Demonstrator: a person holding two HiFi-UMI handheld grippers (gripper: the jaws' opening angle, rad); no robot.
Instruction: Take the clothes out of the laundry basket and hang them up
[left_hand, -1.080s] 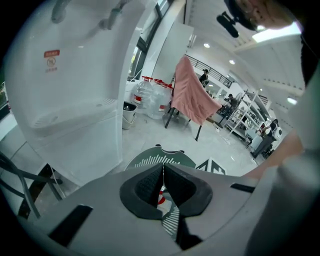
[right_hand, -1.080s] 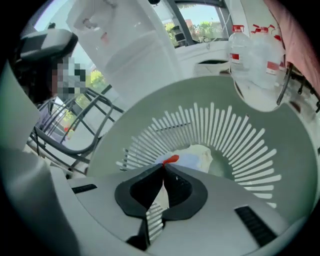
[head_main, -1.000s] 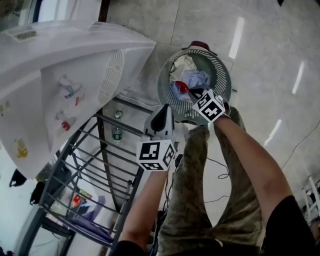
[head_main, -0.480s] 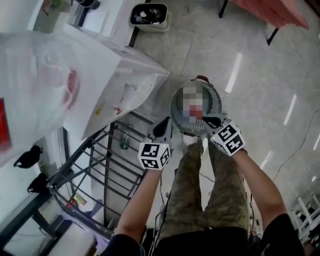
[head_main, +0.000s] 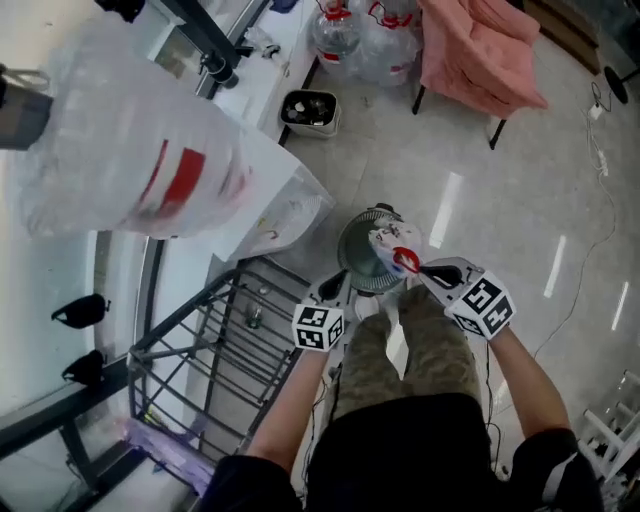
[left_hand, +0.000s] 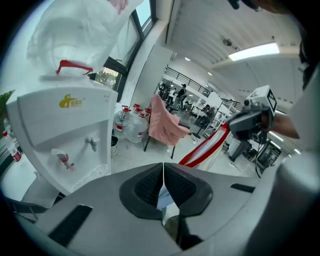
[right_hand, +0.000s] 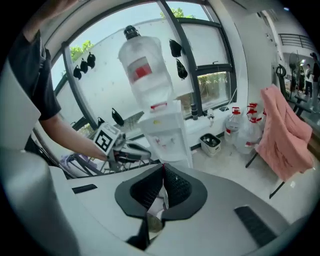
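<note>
The round grey laundry basket (head_main: 360, 262) stands on the floor in front of the person's legs. My right gripper (head_main: 414, 267) is shut on a white garment with red trim (head_main: 396, 252) and holds it above the basket. In the left gripper view that garment (left_hand: 207, 146) hangs as a red and white strip from the right gripper (left_hand: 239, 123). White cloth shows between the right jaws (right_hand: 162, 176). My left gripper (head_main: 335, 284) is at the basket's left, shut, with nothing seen hanging from it. Its pads (left_hand: 150, 186) meet.
A metal drying rack (head_main: 215, 345) stands at the person's left. A white water dispenser with a big bottle (head_main: 150, 175) is beyond it. A pink cloth lies over a chair (head_main: 478, 50); water jugs (head_main: 338, 30) and a small bin (head_main: 308, 108) are farther off.
The right gripper has come up out of the basket with the red and white garment. The person has straightened, so the basket looks smaller. The left gripper stays shut beside it.
</note>
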